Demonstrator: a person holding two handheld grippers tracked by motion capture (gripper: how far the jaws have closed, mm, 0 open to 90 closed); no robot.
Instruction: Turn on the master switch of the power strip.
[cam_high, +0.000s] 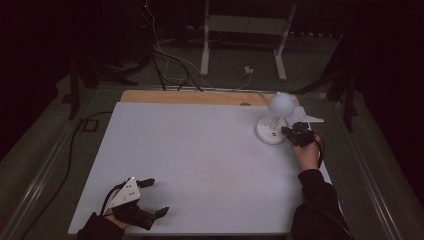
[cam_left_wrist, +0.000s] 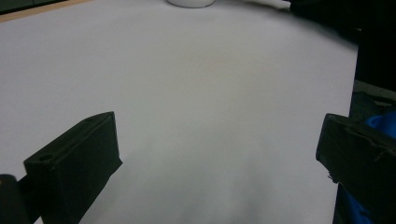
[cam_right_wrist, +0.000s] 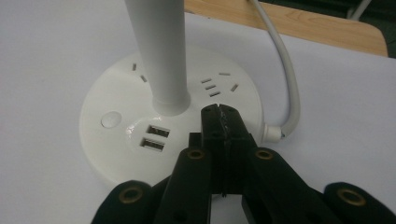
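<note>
A white table (cam_high: 200, 155) spreads across the scene, with a strip of bare wood (cam_high: 190, 97) along its far edge. At the far right of the table stands a white desk lamp (cam_high: 276, 120): a round head on a slim stem rising from a disc-shaped base (cam_right_wrist: 116, 135). The base carries socket slots, two USB ports (cam_right_wrist: 154, 138) and a round button (cam_right_wrist: 111, 119), and a white cable (cam_right_wrist: 285, 79) leaves its right side and runs away over the far edge. The right gripper (cam_high: 296, 134), held by a hand coming in from the near right, sits against the near right side of the base; its jaws are closed together with nothing between them, their tips over the top of the base just right of the stem. The left gripper (cam_high: 145, 197) rests at the near left corner of the table, well apart from the lamp, its jaws spread wide over bare tabletop.
</note>
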